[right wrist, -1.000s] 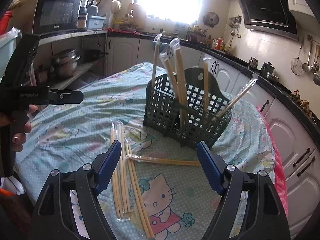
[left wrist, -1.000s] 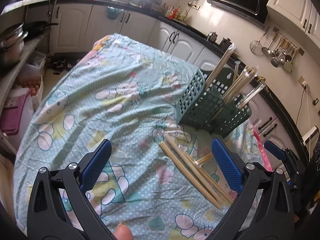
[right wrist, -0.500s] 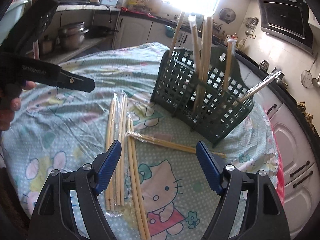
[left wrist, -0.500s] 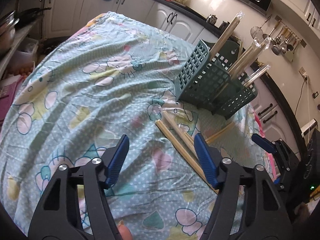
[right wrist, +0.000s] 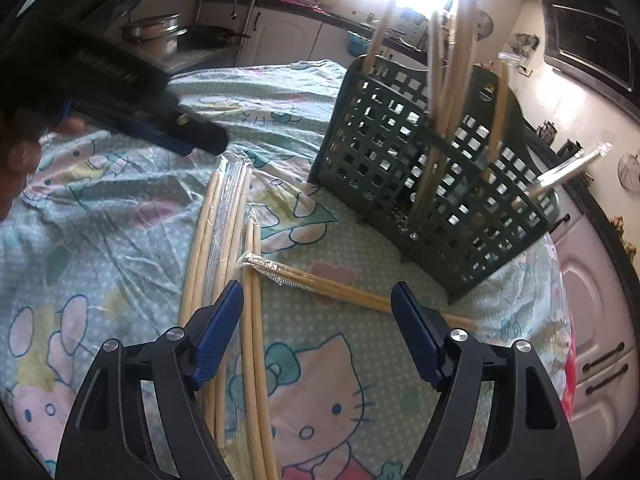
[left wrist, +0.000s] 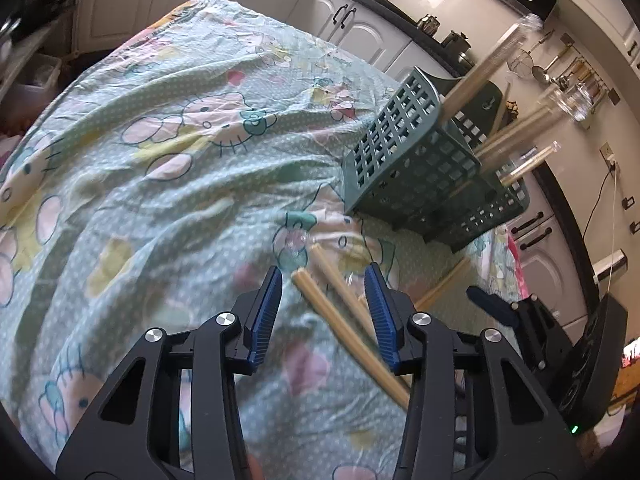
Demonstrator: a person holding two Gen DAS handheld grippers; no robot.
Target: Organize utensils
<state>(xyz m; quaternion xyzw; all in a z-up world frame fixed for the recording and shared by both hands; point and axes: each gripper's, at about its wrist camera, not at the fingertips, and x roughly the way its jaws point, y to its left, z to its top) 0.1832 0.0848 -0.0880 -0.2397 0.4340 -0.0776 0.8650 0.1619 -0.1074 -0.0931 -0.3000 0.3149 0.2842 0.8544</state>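
Observation:
A dark green slotted utensil basket (left wrist: 420, 172) stands on the Hello Kitty tablecloth (left wrist: 160, 168) with several wrapped chopstick pairs upright in it; it also shows in the right wrist view (right wrist: 424, 184). Several wrapped chopstick pairs (right wrist: 224, 264) lie flat on the cloth in front of it, one pair (right wrist: 340, 288) crosswise. My left gripper (left wrist: 324, 280) is open, partly narrowed, low over the near ends of the chopsticks (left wrist: 340, 320), which lie between its fingers. My right gripper (right wrist: 316, 296) is open wide above the crosswise pair. The left gripper shows in the right wrist view (right wrist: 192, 140).
Kitchen cabinets and a dark counter (left wrist: 360, 8) run behind the table. Hanging ladles (left wrist: 560, 64) are on the wall at right. Pots (right wrist: 156, 32) sit on a shelf at left. The table's right edge (right wrist: 560, 280) is close to the basket.
My left gripper has dropped toward the chopsticks on the cloth and its fingers have narrowed around them. My right gripper has moved forward and lower toward the crosswise pair, staying wide open.

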